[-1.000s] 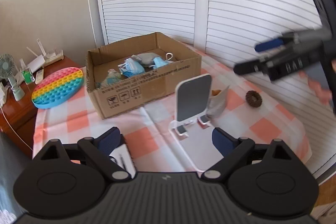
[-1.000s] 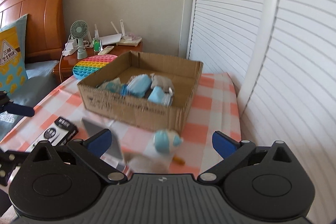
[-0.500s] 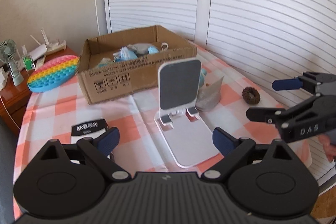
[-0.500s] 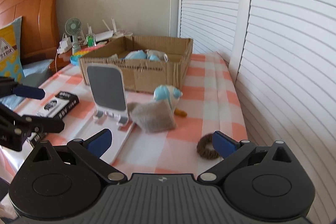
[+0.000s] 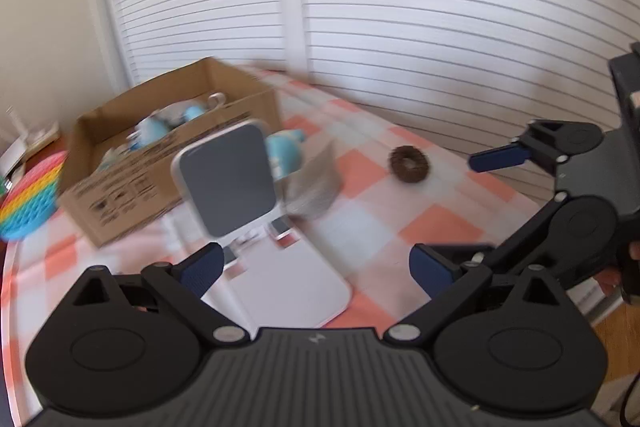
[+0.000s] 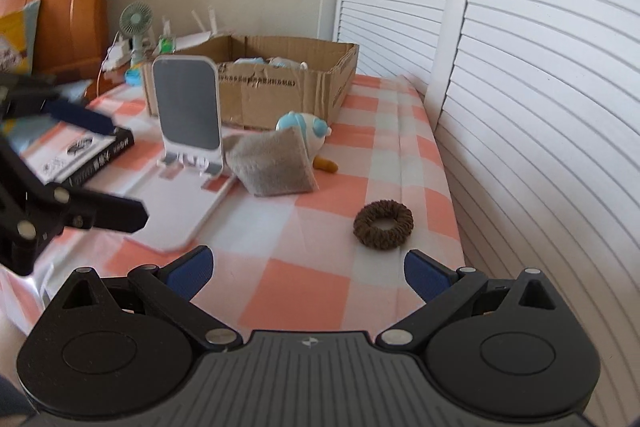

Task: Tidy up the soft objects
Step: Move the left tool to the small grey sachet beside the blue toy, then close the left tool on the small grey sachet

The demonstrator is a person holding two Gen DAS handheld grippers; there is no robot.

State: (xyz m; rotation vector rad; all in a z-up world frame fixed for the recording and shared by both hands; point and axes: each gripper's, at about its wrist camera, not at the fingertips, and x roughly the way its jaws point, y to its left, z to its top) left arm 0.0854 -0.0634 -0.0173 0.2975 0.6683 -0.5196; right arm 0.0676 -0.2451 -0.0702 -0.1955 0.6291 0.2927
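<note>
Now both grippers (image 5: 314,267) (image 6: 308,273) tilted tableward.

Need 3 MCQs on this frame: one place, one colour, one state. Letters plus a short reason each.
1. Where is the brown ring?
A. In the cardboard box
B. On the checked cloth, apart from the grey pouch
C. On the phone stand

2. What colour is the soft toy's head?
A. Light blue
B. Red
C. Black

3. How is the right gripper?
A. Shut on the ring
B. Shut, empty
C. Open, empty

Key: 1 B, bare cloth separates the ring from the pouch; 2 A, blue cap shows; 3 C, pads stand wide with nothing between.
</note>
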